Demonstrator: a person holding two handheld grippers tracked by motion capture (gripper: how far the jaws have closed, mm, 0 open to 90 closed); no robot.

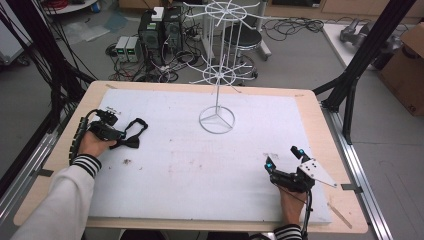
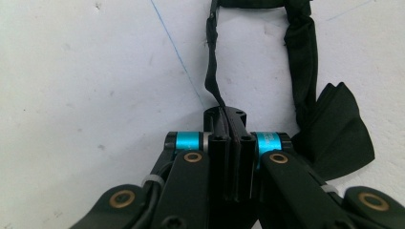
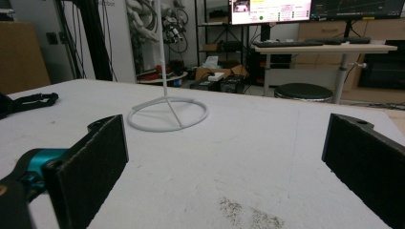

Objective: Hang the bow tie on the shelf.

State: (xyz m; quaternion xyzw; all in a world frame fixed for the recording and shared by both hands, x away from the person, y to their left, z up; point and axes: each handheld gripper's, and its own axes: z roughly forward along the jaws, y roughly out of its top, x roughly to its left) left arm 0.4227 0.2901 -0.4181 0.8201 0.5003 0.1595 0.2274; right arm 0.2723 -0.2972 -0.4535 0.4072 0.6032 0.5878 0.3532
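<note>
White mat (image 1: 190, 165) on wooden table (image 1: 310, 100)

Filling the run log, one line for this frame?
left gripper: shut on bow tie strap | right gripper: open, empty | wire stand: upright, untouched

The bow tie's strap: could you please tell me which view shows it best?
The left gripper view: the strap runs into the shut left claw. The high view shows it small; the right gripper view, a distant end.
</note>
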